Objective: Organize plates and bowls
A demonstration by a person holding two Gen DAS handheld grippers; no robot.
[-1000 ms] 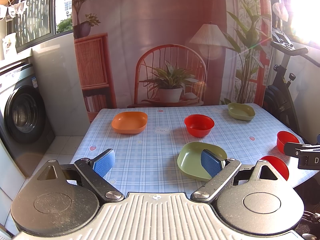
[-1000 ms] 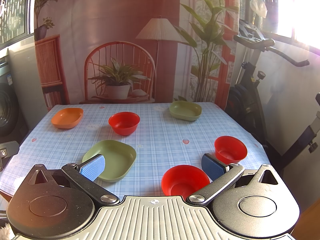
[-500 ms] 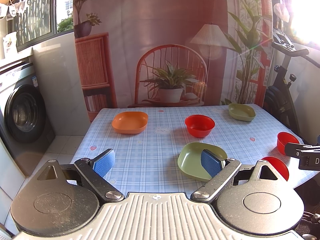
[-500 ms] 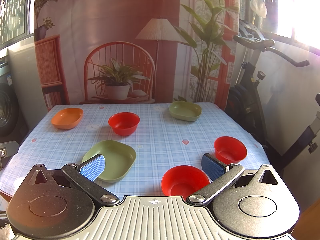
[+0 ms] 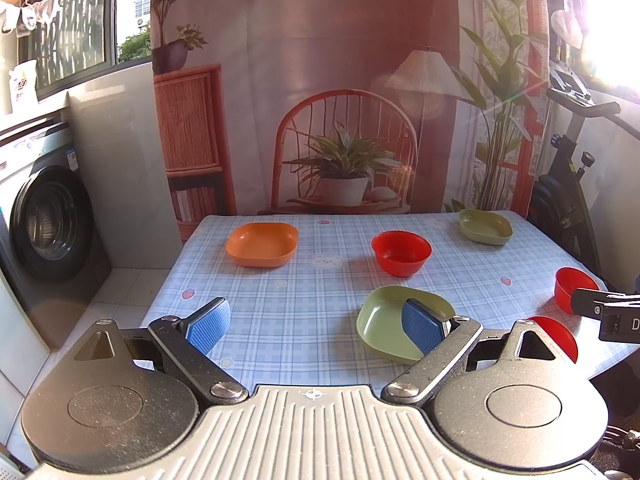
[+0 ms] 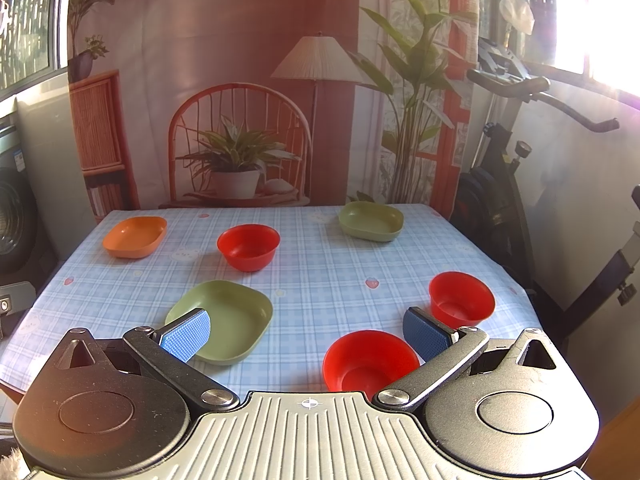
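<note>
Left gripper (image 5: 316, 326) spread wide, holding nothing, above near edge of surface (image 5: 280, 304). Right gripper (image 6: 306, 334) also spread, empty. Near green plate (image 6: 228, 320) front-centre; orange plate (image 5: 262, 244) far left; far green plate (image 6: 370, 222) far right. Red bowls: centre (image 6: 248, 246), right (image 6: 460, 300), near edge (image 6: 368, 360). All apart, none stacked.

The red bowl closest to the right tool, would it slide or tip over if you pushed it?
The round red plastic-looking bowl would probably slide: it looks light, and the blue checked tablecloth looks smooth. It seems unlikely to roll, since it sits upright on its base. A push high on its thin rim might tip it, as the sides flare outward.
</note>
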